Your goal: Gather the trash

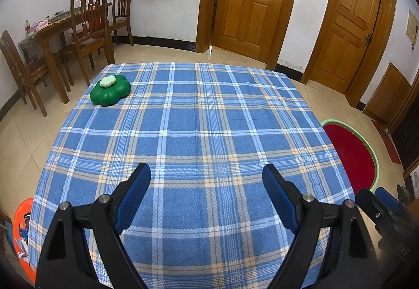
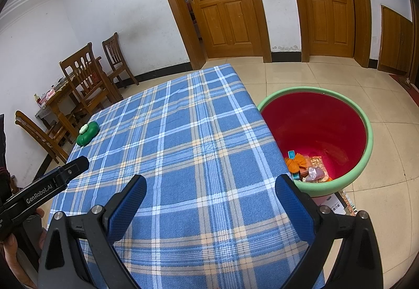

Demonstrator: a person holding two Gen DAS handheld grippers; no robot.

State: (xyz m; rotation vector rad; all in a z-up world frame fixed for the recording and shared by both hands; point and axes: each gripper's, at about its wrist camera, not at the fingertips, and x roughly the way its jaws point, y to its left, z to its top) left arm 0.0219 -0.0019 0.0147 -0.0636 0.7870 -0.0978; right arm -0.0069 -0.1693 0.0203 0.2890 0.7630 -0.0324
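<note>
Left gripper and right gripper are hovering over the near edge of the table, jaws standing wide apart and holding nothing. The trash, wrappers and small boxes, is lying at the bottom of the red basin sitting on the floor just beside the table's right edge. A green flower-shaped object is resting at the far left corner.

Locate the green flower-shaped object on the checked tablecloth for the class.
The green flower-shaped object sits at the table's far-left corner in both wrist views, nearest the wooden chairs, far from the red bin.
</note>
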